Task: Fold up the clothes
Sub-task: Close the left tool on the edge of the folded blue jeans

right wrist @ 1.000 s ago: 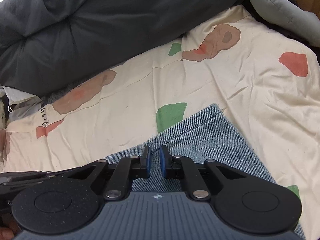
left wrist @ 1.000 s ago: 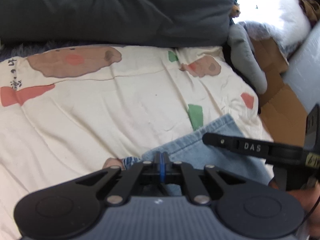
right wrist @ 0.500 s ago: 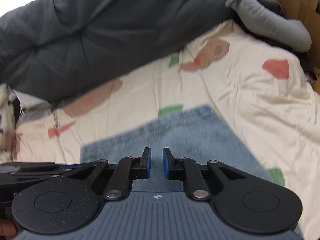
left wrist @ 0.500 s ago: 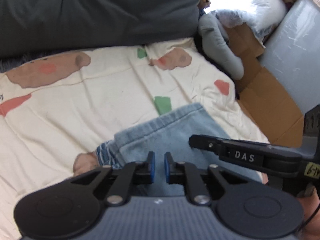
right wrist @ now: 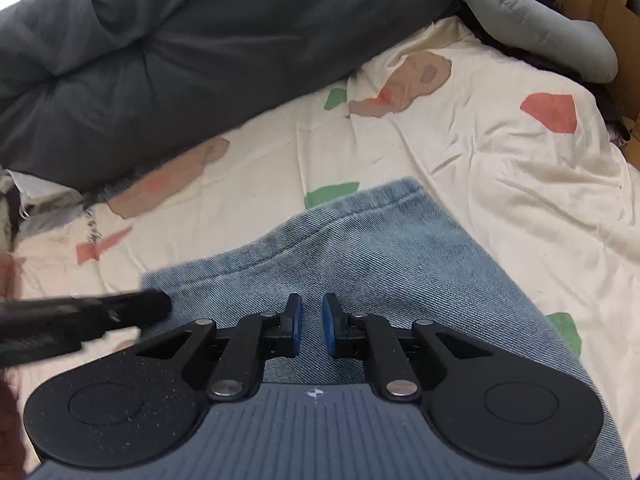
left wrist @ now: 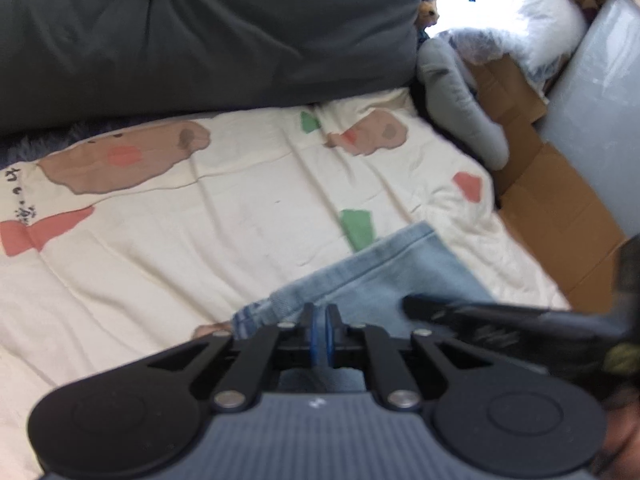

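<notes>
Both tools sit at the bottom of their own frames, angled down at the bed. Left tool (left wrist: 320,320): its blue pads are pressed nearly together, and the near edge of the jeans (left wrist: 384,276) meets their tips, but whether any denim is pinched between them I cannot tell. Right tool (right wrist: 312,320): a narrow gap shows between its pads, with denim lying beneath and nothing held. Each tool also appears in the other's view as a blurred black bar, the right tool (left wrist: 500,320) at lower right, the left tool (right wrist: 80,316) at lower left.

One pair of light blue jeans (right wrist: 360,256) lies flat just beyond the tools, its stitched hem toward the centre of the frame. It rests on one cream bedsheet (left wrist: 224,240) printed with brown, red and green patches. Farther up, one dark grey duvet (left wrist: 200,32) fills the top. At upper right are a grey pillow (left wrist: 460,96), flattened cardboard (left wrist: 556,216) and a white bag (left wrist: 516,12).
</notes>
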A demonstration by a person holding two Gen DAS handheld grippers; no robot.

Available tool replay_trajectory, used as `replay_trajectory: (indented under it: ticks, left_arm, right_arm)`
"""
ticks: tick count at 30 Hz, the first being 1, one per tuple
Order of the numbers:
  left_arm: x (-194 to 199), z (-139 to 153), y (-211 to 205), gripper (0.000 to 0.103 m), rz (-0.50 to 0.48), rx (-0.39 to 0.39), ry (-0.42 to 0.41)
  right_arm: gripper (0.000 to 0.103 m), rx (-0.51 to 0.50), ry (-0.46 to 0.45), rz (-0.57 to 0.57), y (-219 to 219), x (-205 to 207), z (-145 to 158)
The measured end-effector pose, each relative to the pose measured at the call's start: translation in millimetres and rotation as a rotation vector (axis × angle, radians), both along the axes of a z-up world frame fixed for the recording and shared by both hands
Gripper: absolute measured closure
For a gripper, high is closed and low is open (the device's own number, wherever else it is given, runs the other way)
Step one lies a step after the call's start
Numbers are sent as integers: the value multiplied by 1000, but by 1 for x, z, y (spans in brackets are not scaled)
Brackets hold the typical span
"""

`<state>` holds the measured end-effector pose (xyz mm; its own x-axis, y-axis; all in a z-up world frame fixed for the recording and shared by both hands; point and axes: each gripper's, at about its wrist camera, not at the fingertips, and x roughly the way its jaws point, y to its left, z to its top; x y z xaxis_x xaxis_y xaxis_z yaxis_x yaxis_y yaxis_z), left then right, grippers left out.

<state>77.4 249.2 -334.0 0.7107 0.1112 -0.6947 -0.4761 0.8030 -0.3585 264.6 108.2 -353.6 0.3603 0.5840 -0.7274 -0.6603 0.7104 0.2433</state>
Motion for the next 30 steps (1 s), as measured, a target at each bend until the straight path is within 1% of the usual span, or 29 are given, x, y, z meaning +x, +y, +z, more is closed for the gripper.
replay_trajectory:
  ticks: [2, 3, 4, 6, 8, 11, 15, 16, 17, 19, 20, 21, 24, 28, 30]
  left_arm:
    - [-3, 1, 3, 100, 27, -22, 0]
    - [-4, 5, 2, 100, 31, -29, -8]
    - [-5, 8, -2, 97, 20, -25, -15]
    - [-5, 11, -11, 94, -10, -25, -18]
    - [-4, 8, -17, 94, -42, -59, -20]
    - [-3, 4, -26, 94, -76, -62, -7]
    - [-5, -7, -27, 95, -87, -69, 18]
    - [-4, -10, -23, 100, -80, -76, 26]
    - [-4, -12, -20, 100, -73, -84, 35]
    - [-2, -13, -16, 100, -65, -106, 43]
    - [-2, -10, -17, 100, -63, -103, 45]
    - [-2, -7, -19, 100, -65, -95, 44]
    - [-7, 3, -23, 95, -78, -110, 5]
    - [-9, 6, -37, 95, -133, -138, -15]
    - [-9, 2, -44, 95, -157, -154, -6]
  right_arm:
    - [85, 23, -9, 4, -7, -5, 7]
    - [85, 19, -22, 7, -10, -9, 10]
    - [85, 15, -36, 10, -13, -12, 13]
    - [85, 3, -41, 16, -20, -18, 15]
    - [84, -17, -30, 14, -25, -22, 12]
    - [75, -40, -27, 0, -31, -25, 5]
    - [74, -75, 12, -12, -31, -23, -10]
    - [74, -81, 20, -14, -31, -23, -14]
    - [73, -87, 25, -15, -30, -23, -17]
    - [72, -99, 20, -10, -28, -24, -18]
    - [71, -106, 17, -7, -27, -24, -19]
    - [71, -106, 12, -6, -27, -24, -17]
    - [71, -70, -7, -23, -33, -22, -7]
    - [71, -36, -30, -56, -41, -15, 5]
    - [71, -37, -25, -79, -45, -6, 6]
